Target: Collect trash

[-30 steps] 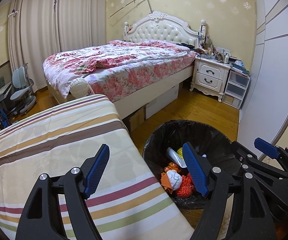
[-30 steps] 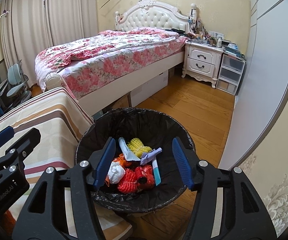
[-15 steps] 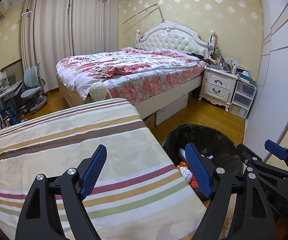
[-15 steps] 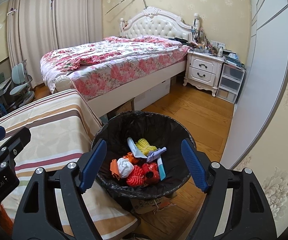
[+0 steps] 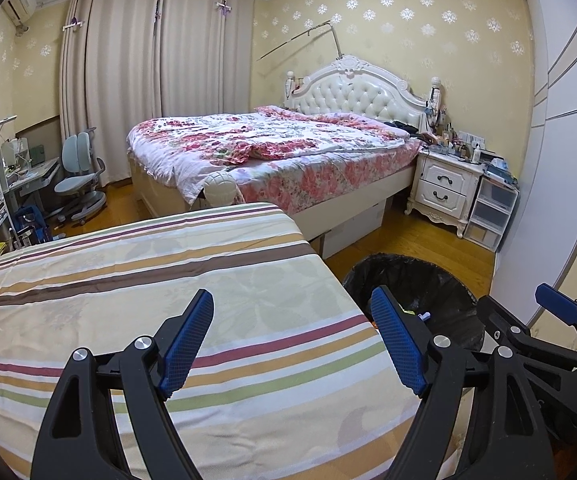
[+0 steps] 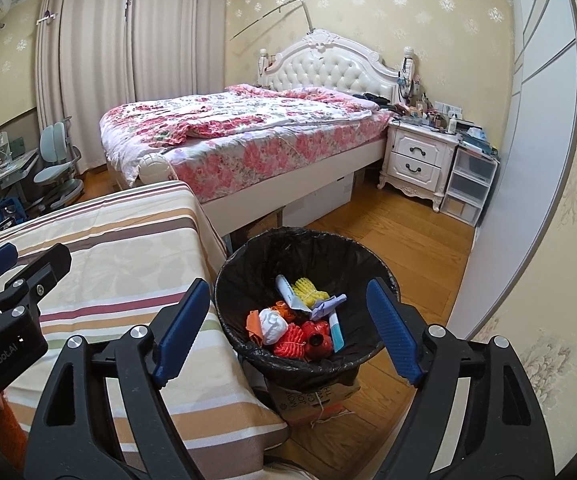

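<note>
A black-lined trash bin (image 6: 248,272) stands on the floor beside the striped table cloth (image 6: 128,264). It holds several pieces of trash: red netting (image 6: 290,340), a white wad (image 6: 273,325), yellow foam net (image 6: 308,292), a blue-white tube (image 6: 335,330). My right gripper (image 6: 288,334) is open and empty, above and short of the bin. My left gripper (image 5: 293,340) is open and empty over the striped cloth (image 5: 128,280); the bin (image 5: 448,280) is at its right, with the right gripper's body (image 5: 548,344) beside it.
A cardboard box (image 6: 312,400) sits under the bin. A floral bed (image 6: 228,132), a white nightstand (image 6: 418,160) and plastic drawers (image 6: 468,184) stand behind. A white wardrobe (image 6: 528,120) lines the right. A desk chair (image 5: 78,184) is far left.
Both grippers have pulled back and up from the bin, so it looks smaller and lower. The left view has swung left over the striped cloth. Both stay open and empty.
</note>
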A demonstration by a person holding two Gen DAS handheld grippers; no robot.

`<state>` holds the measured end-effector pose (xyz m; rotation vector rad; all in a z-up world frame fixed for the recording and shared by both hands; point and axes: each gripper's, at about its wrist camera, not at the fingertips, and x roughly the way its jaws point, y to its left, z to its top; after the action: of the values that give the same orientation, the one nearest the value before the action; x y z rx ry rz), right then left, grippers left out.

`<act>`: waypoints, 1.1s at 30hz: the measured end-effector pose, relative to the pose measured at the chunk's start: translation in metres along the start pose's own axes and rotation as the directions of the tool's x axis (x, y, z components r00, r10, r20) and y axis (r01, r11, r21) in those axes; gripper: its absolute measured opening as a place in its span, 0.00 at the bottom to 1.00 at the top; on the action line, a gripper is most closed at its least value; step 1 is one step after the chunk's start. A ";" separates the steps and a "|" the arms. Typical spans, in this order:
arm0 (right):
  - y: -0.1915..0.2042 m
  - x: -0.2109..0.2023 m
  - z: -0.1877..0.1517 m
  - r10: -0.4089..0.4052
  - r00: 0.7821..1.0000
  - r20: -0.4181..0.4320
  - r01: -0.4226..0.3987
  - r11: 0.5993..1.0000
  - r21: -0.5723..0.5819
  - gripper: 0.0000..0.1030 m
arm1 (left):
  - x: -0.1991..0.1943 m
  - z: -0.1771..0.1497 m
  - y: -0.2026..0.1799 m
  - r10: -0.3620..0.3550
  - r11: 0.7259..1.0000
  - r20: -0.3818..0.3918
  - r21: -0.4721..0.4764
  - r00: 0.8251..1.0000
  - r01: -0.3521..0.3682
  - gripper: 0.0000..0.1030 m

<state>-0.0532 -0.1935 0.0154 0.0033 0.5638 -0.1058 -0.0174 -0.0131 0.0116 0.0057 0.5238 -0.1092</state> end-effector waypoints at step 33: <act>-0.001 -0.012 -0.002 -0.003 1.000 0.020 0.003 1.000 0.003 0.77 | -0.017 -0.005 0.005 0.000 1.000 0.020 0.007 1.000 0.000 0.76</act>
<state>-0.0643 -0.1930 0.0194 0.0043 0.5435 -0.1096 -0.0346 -0.0065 0.0156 0.0119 0.5036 -0.1108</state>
